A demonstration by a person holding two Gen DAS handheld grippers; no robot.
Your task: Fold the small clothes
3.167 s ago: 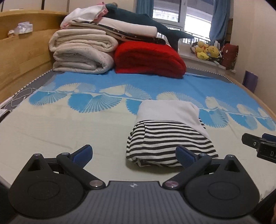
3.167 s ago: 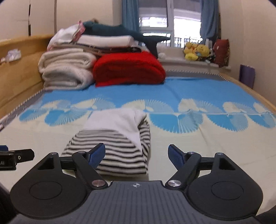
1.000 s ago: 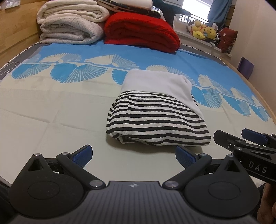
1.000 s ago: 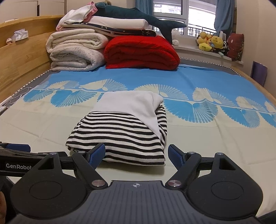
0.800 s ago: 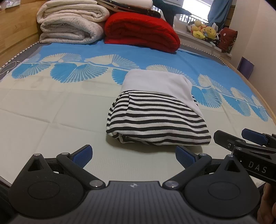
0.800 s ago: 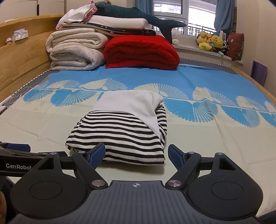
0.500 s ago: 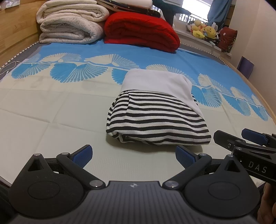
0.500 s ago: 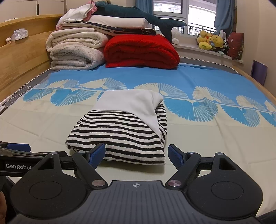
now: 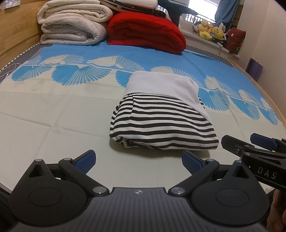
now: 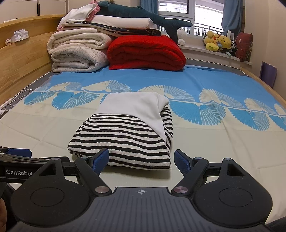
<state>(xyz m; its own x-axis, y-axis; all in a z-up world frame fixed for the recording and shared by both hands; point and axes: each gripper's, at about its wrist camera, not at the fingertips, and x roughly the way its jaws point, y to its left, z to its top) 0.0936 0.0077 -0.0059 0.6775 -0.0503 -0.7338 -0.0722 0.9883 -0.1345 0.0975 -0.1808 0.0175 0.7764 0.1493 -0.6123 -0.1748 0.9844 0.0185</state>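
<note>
A folded garment, black-and-white striped [image 9: 160,123] with a plain white part on top, lies in the middle of the bed sheet [image 9: 53,125]; it also shows in the right wrist view [image 10: 125,135]. My left gripper [image 9: 138,161] is open and empty, just short of the garment's near edge. My right gripper [image 10: 142,161] is open and empty, its left fingertip [image 10: 101,159] overlapping the garment's near edge in view. The right gripper also shows at the right edge of the left wrist view [image 9: 255,148].
Rolled white quilts [image 10: 76,53], a red quilt [image 10: 146,53], folded bedding and a plush shark [image 10: 143,14] are stacked at the far end. A wooden headboard [image 10: 21,60] runs along the left. Soft toys [image 10: 219,42] sit on the window sill.
Over three seconds both grippers moved closer to the garment and tilted down. In the last second nothing visibly moved.
</note>
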